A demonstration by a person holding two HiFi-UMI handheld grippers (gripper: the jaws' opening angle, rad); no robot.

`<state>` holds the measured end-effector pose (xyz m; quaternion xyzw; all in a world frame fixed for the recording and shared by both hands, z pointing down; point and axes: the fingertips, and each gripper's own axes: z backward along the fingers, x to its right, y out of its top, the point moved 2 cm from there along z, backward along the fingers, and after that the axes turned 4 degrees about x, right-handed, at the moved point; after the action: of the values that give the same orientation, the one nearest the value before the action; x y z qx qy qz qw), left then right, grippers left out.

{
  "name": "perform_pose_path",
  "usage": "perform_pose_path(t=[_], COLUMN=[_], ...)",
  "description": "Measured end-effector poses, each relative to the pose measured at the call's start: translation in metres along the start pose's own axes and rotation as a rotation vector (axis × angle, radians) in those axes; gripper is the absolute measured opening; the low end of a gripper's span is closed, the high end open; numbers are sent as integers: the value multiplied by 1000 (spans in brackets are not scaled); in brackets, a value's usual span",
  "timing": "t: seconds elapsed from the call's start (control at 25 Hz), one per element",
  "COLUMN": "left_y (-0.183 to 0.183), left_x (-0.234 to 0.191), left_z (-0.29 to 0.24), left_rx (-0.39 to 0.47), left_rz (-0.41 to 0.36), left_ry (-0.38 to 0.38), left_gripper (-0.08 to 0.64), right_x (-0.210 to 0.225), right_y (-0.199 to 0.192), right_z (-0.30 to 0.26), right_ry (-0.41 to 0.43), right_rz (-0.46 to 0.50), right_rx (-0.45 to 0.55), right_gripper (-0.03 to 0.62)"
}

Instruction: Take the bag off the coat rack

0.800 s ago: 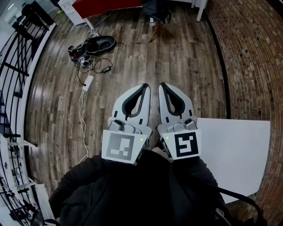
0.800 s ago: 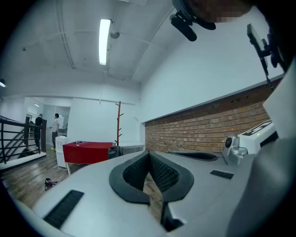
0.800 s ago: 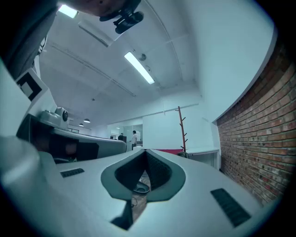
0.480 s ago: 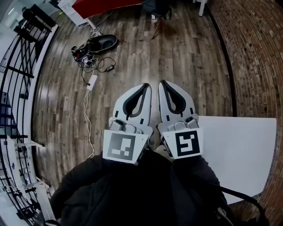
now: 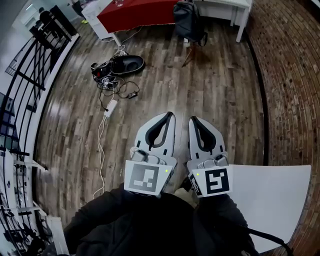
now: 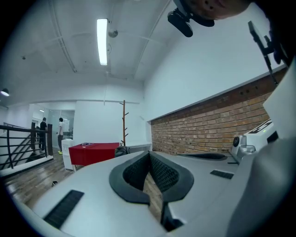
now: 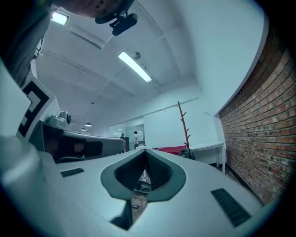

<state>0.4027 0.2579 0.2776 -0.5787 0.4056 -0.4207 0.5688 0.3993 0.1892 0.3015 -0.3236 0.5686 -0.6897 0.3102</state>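
My left claw (image 5: 169, 116) and right claw (image 5: 193, 120), side by side, both pressed together, empty; bag (image 5: 189, 22) at rack (image 6: 123, 121), well apart.

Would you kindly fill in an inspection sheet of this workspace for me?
Surface: wooden floor; white tabletop at lower right.
Job's things: dark bag on the coat rack, far ahead, untouched.
Clutter: black oval object on the floor.
Grippers: left gripper and right gripper shut, empty, side by side.
Cables: tangle beside the object; white cord trailing along the floor.
Surroundings: brick wall right, railing left, red-covered table.
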Motion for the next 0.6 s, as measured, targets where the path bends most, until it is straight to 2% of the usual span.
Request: perform_pose_path(t=[0.2,0.36,0.6], left_y=[-19,-27,-26], left_x=[-63,-112,-192], left_z=[-28,-57,-92], left_rx=[-4,15,47], left_rz=[40,88,110], left_ry=[34,6,-7], left_gripper=[11,10,9], right_x=[-2,0,-18], right_y=[-14,-22,-31], right_z=[-60,-117,-204], right_ry=[-18,-50,-63], right_rz=[45,66,94], right_rx=[-25,-24,-55], right_gripper=[8,8,8])
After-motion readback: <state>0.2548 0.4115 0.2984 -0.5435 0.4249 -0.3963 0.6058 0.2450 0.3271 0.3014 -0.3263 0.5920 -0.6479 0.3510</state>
